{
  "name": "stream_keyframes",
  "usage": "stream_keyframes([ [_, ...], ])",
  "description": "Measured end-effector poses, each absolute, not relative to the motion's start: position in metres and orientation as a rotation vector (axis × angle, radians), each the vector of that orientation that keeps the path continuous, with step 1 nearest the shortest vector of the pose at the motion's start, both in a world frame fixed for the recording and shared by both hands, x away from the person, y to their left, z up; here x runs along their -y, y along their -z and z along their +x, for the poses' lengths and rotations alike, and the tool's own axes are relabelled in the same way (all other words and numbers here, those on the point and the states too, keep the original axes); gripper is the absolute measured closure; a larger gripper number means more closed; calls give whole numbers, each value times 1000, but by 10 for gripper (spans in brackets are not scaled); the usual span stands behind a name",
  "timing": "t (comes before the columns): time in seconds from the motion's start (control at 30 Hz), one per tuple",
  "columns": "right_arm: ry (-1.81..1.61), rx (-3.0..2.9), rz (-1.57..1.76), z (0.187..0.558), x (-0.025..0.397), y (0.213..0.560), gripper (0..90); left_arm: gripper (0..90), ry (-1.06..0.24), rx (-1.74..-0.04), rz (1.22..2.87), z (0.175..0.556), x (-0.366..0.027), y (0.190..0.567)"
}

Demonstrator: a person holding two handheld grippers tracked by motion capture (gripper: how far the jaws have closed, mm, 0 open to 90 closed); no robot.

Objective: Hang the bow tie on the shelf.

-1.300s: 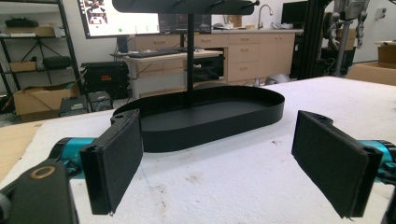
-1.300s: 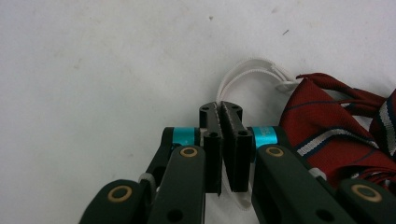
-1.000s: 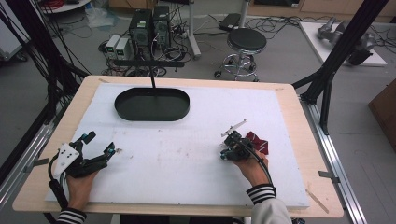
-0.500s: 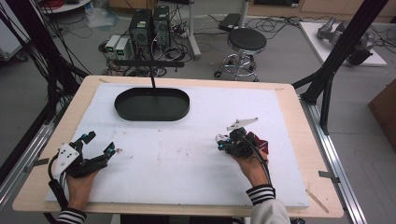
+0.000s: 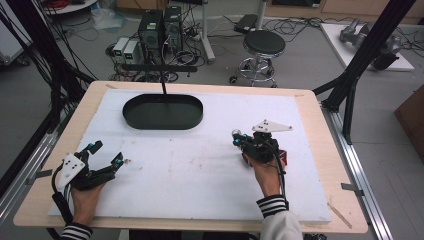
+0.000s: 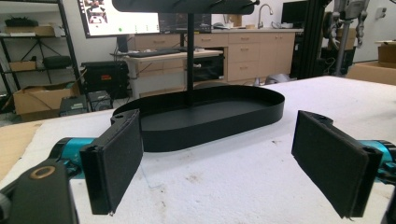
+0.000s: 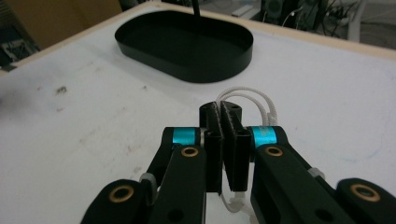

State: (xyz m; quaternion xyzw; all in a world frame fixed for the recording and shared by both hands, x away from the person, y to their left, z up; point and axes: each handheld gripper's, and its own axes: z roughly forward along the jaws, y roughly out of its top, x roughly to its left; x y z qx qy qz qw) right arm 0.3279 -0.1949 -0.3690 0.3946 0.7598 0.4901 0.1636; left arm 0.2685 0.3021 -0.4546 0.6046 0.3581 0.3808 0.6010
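— Since a second ago, what has shifted?

— Only the right gripper (image 5: 239,138): it has turned in the hand, so its grey plate now lies flat on top and its tip points left and slightly far. It sits at much the same spot, right of the table's middle. The left gripper (image 5: 106,155) has not moved from the near left part of the white mat (image 5: 200,170).

— How do the claws stand?

— On the right, clenched on a white cord (image 7: 252,99). The right gripper view shows the two pads pressed together with loops of the cord coming out beyond the tips and a strand below them. On the left, released: the pads (image 6: 116,158) stand wide apart with nothing between them.

— And the other things?

— A black oval tray (image 5: 162,121) with an upright post lies on the far left-centre of the mat, well apart from both grippers. Something dark red (image 5: 283,154) peeks out just right of the right hand (image 5: 265,172); I cannot tell what it is.
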Motion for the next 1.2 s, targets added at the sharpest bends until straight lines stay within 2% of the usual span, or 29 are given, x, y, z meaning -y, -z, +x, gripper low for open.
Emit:
stream_keyframes([
  [0.4, -1574, -1936, 1015, 324, 182, 335, 877, 169, -881, -833, 1397, 269, -302, 455],
  [1.2, -1703, -1805, 966, 344, 163, 280, 877, 169, -878, -832, 1395, 269, -303, 455],
])
